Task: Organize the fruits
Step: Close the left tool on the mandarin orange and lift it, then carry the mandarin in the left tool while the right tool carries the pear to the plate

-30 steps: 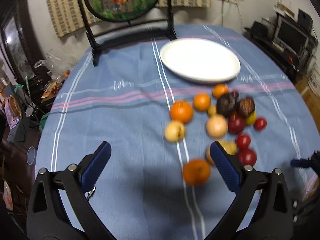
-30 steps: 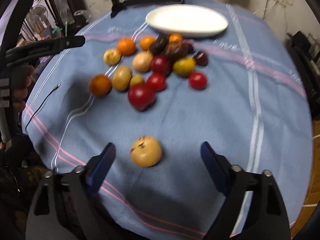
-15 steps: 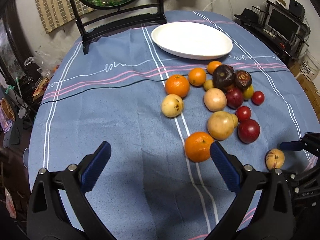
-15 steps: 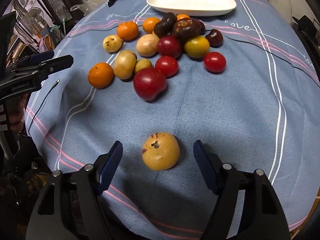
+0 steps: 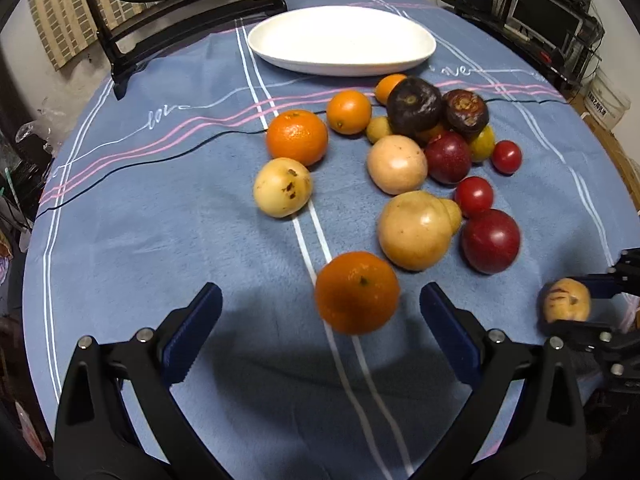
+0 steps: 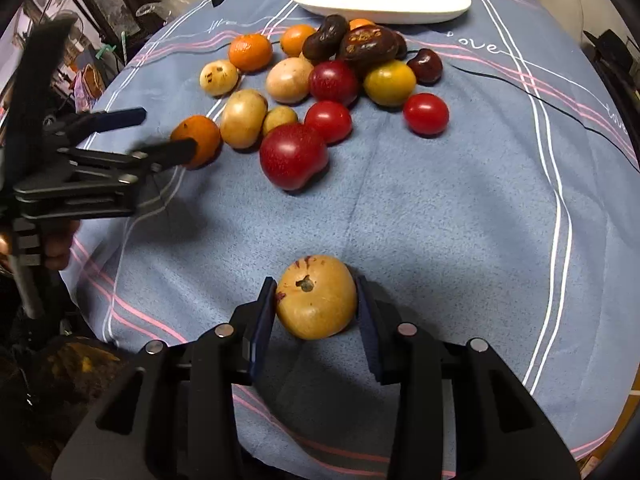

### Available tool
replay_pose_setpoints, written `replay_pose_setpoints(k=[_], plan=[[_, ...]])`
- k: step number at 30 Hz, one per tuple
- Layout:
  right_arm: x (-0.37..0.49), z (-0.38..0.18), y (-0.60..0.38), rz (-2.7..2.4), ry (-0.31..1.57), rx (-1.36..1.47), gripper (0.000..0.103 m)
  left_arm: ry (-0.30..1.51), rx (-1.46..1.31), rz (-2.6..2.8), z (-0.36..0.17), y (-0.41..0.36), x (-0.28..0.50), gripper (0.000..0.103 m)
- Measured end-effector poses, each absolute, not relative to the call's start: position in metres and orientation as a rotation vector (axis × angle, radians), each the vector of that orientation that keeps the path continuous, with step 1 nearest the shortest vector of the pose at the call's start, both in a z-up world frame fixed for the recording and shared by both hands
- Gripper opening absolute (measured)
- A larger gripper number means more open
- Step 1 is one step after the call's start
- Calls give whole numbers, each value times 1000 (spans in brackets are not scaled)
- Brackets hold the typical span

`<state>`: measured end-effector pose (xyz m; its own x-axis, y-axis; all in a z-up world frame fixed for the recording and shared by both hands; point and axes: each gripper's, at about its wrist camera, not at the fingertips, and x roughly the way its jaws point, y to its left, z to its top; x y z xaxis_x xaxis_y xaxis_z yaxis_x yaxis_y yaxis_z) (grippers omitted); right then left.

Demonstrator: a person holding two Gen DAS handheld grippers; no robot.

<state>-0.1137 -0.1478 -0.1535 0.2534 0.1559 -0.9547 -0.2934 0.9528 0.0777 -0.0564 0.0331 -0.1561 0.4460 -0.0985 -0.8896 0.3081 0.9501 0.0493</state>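
A yellow-brown speckled fruit [image 6: 316,298] lies on the blue tablecloth [image 6: 440,220], apart from the heap. My right gripper [image 6: 316,304] is closing on it, both blue pads against its sides. The same fruit [image 5: 566,300] and the right fingers [image 5: 600,284] show at the right edge of the left wrist view. My left gripper [image 5: 320,300] hangs open low over the cloth, with a near orange [image 5: 357,292] between its fingertips, untouched. The heap of oranges, yellow fruits, red plums, tomatoes and dark fruits [image 5: 400,160] lies beyond. A white plate [image 5: 340,40] sits bare at the far side.
A black stand with a round painted panel [image 5: 192,12] rises behind the plate. The round table's edge [image 6: 600,420] curves close on the right. Shelves with electronics [image 5: 560,12] stand off to the right, and clutter [image 6: 92,76] lies beside the table on the left.
The right jaws have closed from wide apart onto the yellow fruit. The left gripper has sunk toward the near orange, still open, so the fruits look larger.
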Motion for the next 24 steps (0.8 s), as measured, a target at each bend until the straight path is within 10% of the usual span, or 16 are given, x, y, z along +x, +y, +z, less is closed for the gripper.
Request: replay_pose_setpoints(k=[3,8,24], plan=[[-118,-152,-153,310,1286,-112,40,1088,234,-260,-164,31,-52,94],[-119,-147,-161,294,1288,-129,40,1100,230,-343,-165,22,-53,44],[-79,-87,-155,413,1173,-72,40,1011,115,-272,-67,28,-24,44]])
